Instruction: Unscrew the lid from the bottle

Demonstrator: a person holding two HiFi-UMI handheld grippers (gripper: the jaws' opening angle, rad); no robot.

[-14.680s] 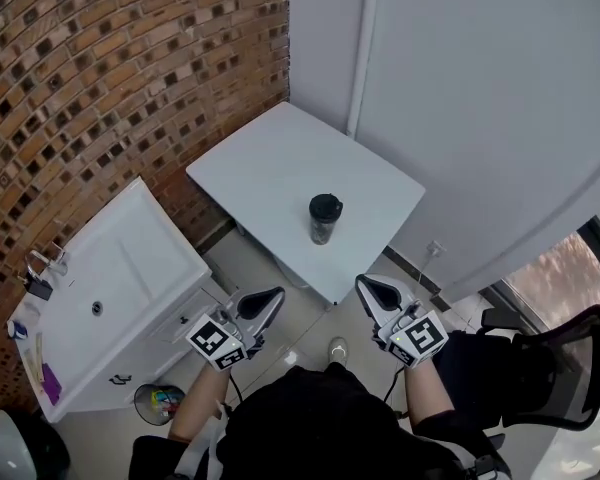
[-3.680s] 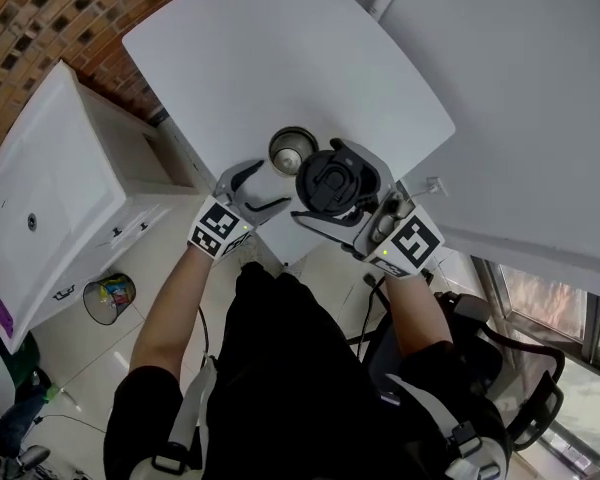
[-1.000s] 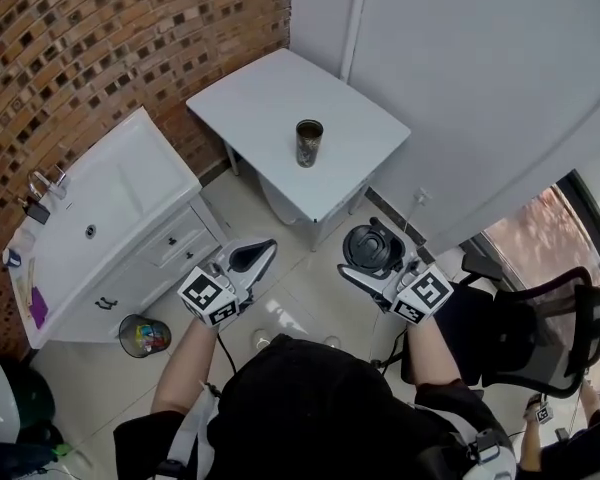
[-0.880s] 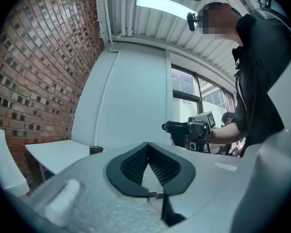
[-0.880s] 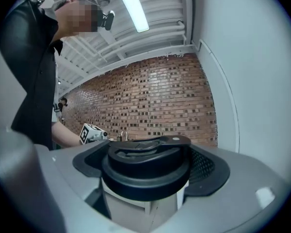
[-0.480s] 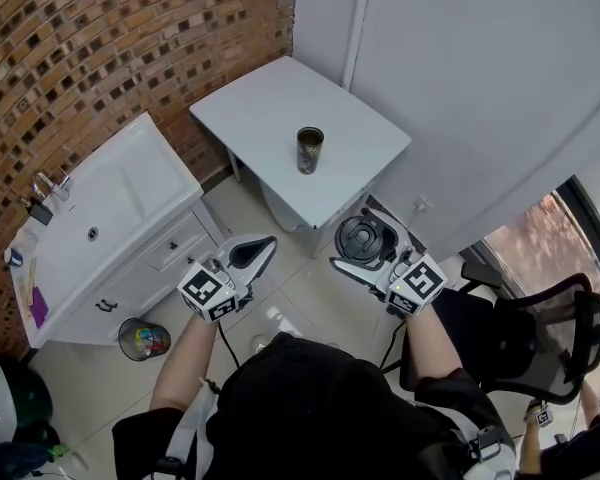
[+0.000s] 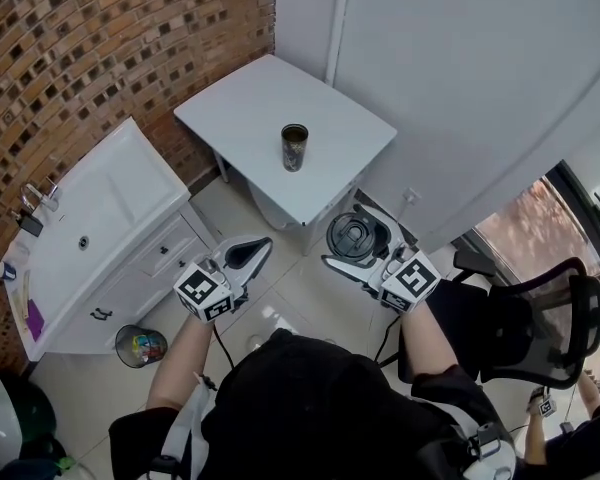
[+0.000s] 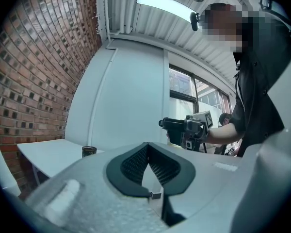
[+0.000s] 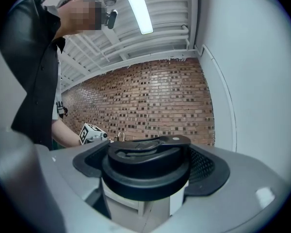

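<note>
Both grippers have drawn back off the counter (image 7: 242, 103) since the lid came free a few seconds ago, and the person now stands clear of its near corner. White and square, the counter carries the open bottle (image 7: 294, 148), upright near its middle. Over the floor, the left gripper (image 7: 258, 249) has its jaws closed on nothing. Well apart from the bottle, the right gripper (image 7: 346, 236) clamps the black lid (image 9: 146, 169) between its jaws.

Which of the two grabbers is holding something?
The right gripper, the one on the right in the head view. Its jaws are clamped on the black lid. The left gripper has its jaws shut together with nothing between them.
</note>
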